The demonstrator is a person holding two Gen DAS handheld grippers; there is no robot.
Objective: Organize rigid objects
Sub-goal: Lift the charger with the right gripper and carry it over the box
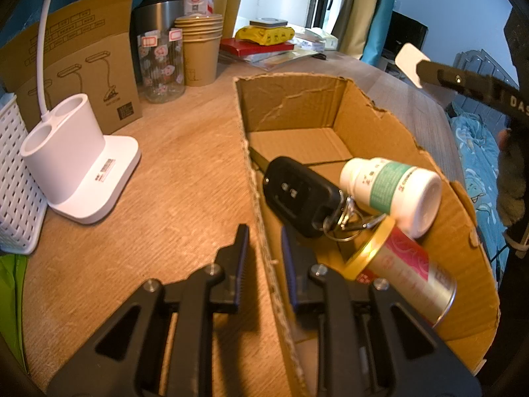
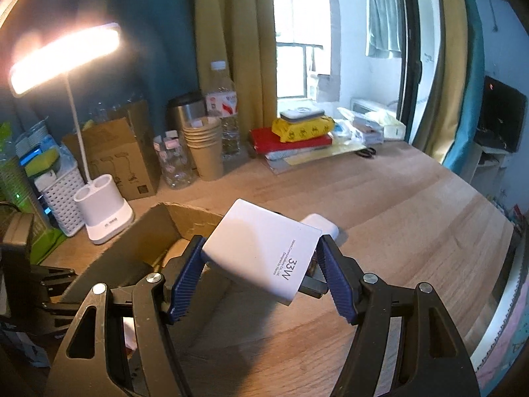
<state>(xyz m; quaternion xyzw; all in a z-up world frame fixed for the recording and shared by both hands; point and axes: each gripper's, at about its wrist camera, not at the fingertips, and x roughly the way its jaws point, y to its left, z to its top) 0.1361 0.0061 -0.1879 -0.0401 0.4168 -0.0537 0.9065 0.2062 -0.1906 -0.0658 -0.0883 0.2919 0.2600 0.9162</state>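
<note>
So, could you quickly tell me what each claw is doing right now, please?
Left claw: shut on the box wall.
Right claw: shut on the white charger.

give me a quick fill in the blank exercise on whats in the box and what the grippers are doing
1. The left gripper is shut on the ____ of the cardboard box.
2. The right gripper holds a white ____.
3. The black car key lies ____ the box, beside the white bottle.
4. The tin can has a ____ rim.

Missing words: wall; charger; inside; gold
</note>
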